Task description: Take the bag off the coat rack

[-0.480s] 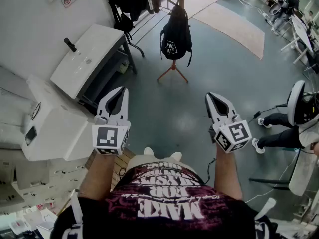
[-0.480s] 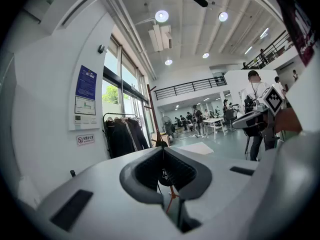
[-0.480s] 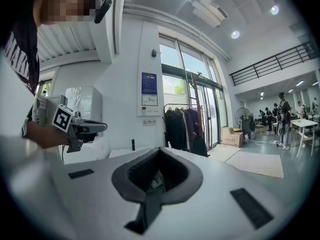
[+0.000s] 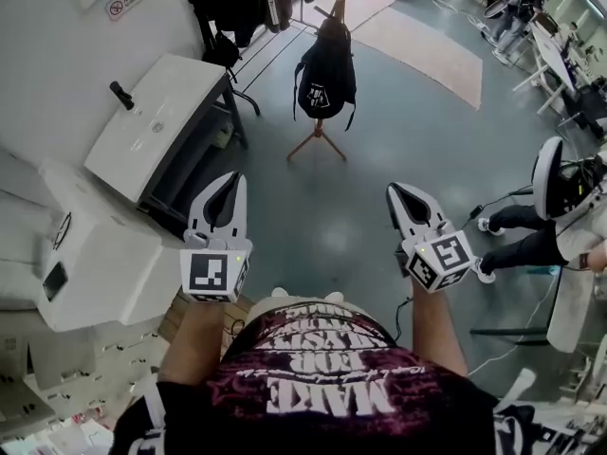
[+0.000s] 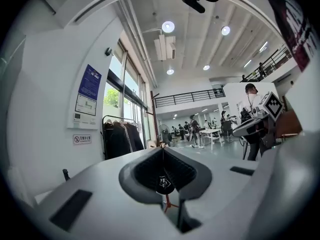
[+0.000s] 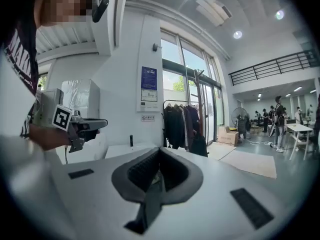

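Both grippers are held out in front of the person, well apart from the coat rack, touching nothing. Left gripper: jaws pressed together, nothing between them. Right gripper: jaws likewise together and empty

Hidden / unclear:
- The top of the coat rack is cut off by the upper edge of the head view. Only a short piece of wooden pole above the bag and the spread legs below it show, so the hook that carries the bag cannot be seen
- In the left gripper view the bag is only a small dark patch in the notch behind the closed jaws; the gripper body covers the rest
- In the right gripper view the bag is hard to separate from the dark clothes hanging on a rail
- The white mark on the bag is too small to read
- The seated person at the right edge is partly out of frame

Bag: a black backpack hanging upright against the pole, clear of the grey floor. Loose straps trail down on both sides and a white emblem sits low on its front. The rack stands on the floor between the white machine at left and the pale rug beyond at right
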`<state>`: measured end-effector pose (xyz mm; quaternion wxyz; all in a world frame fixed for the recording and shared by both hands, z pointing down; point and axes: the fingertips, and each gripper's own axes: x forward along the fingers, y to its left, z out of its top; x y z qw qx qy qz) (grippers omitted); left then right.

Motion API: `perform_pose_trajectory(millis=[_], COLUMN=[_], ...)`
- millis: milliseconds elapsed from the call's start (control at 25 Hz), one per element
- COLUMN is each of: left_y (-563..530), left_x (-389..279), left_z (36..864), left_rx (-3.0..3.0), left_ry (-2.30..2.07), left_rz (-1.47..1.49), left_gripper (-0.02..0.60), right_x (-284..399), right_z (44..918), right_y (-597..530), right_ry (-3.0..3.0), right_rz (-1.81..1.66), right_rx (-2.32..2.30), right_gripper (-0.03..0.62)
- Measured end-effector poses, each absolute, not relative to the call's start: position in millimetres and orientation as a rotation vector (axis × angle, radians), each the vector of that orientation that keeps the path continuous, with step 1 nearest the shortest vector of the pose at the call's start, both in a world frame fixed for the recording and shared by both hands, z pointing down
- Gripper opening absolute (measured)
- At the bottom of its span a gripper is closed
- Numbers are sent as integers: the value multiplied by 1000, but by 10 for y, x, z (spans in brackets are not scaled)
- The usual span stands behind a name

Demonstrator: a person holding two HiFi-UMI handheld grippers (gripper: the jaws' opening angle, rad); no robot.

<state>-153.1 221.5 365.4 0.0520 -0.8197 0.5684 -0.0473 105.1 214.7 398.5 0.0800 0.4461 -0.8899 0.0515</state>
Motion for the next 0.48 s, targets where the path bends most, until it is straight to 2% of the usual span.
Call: perform_pose_trajectory(millis=[120, 320, 480], left_y=[2252, 2296, 2238], left_x=[-1651, -1870, -1879], left_z=[3730, 3837, 3981], left_rx=[-2542, -2596, -2680], left_ry=[1690, 1647, 1588], left_rz=[-158, -165, -195], left_gripper=[11, 12, 86], right_x=[980, 876, 851], right_z=[3989, 4014, 4090], right_y=[2193, 2296, 2386], right_ry=[-2628, -2580, -2541], right_rz=[132, 120, 149], right_rx=[1381, 1443, 1476], right_gripper=[19, 97, 126])
